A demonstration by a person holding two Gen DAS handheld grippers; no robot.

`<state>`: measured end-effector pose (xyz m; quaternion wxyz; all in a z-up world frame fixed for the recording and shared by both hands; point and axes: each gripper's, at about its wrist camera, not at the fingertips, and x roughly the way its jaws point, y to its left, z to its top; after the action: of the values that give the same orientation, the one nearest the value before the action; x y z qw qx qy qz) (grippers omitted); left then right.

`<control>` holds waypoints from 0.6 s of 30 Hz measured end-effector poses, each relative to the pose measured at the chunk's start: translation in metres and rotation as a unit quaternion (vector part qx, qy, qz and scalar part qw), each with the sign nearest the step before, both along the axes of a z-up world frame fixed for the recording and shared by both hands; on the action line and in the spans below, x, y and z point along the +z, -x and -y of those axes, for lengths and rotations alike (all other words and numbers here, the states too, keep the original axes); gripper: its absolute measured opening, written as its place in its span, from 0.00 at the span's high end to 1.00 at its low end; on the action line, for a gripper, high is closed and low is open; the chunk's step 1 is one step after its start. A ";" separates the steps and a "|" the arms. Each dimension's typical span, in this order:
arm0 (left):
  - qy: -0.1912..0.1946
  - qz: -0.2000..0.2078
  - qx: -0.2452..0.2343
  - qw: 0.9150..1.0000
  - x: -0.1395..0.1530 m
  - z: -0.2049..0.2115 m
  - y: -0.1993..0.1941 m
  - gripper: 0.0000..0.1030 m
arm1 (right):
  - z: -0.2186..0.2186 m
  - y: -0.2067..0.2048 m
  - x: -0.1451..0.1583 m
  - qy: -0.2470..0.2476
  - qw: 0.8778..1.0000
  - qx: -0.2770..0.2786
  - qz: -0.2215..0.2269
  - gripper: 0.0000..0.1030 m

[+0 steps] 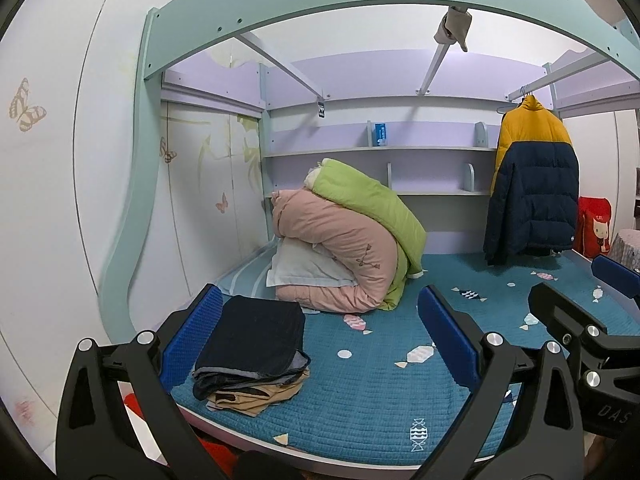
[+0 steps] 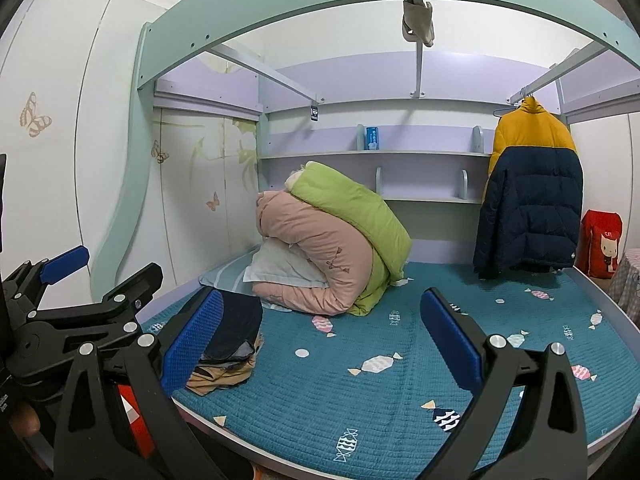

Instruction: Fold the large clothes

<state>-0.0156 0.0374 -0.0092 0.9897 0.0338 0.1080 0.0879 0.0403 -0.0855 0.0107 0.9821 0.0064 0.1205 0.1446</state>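
Observation:
A yellow and navy puffer jacket (image 1: 534, 184) hangs on a hanger from the rail at the far right of the bed; it also shows in the right wrist view (image 2: 530, 196). A stack of folded clothes (image 1: 252, 356), dark on top and tan below, lies at the bed's front left corner, also in the right wrist view (image 2: 230, 344). My left gripper (image 1: 320, 340) is open and empty above the bed's front edge. My right gripper (image 2: 324, 344) is open and empty beside it. Each gripper shows in the other's view, the right one (image 1: 592, 300) and the left one (image 2: 84, 276).
The bed has a teal quilted cover (image 1: 360, 392) with candy prints. Rolled pink and green quilts (image 1: 352, 248) and a pillow sit at the back left. Shelves (image 1: 380, 152) line the back wall. A red bag (image 2: 602, 240) stands at the far right. A wardrobe wall is on the left.

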 end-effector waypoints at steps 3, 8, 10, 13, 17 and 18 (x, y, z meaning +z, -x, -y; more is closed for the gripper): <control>0.001 0.000 -0.001 1.000 -0.001 0.000 0.000 0.05 | 0.000 0.000 0.001 0.000 1.000 0.000 -0.001 0.07; 0.000 0.002 0.001 1.000 0.000 0.000 0.000 0.05 | 0.000 0.000 0.002 0.000 1.000 0.000 0.000 0.07; -0.001 0.003 0.002 1.000 0.002 0.000 0.001 0.05 | 0.000 0.000 0.003 -0.001 1.000 0.000 -0.001 0.07; -0.001 0.004 0.002 1.000 0.002 0.000 0.000 0.05 | -0.001 0.001 0.003 -0.001 1.000 0.001 -0.001 0.07; 0.003 0.006 0.001 1.000 0.003 -0.001 0.001 0.05 | -0.001 0.001 0.005 -0.003 1.000 0.003 -0.003 0.07; 0.003 0.007 0.002 1.000 0.003 -0.001 0.001 0.05 | -0.001 -0.001 0.005 -0.003 1.000 0.002 -0.003 0.07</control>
<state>-0.0162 0.0385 -0.0063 0.9904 0.0297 0.1010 0.0896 0.0409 -0.0842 0.0158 0.9814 0.0093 0.1226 0.1474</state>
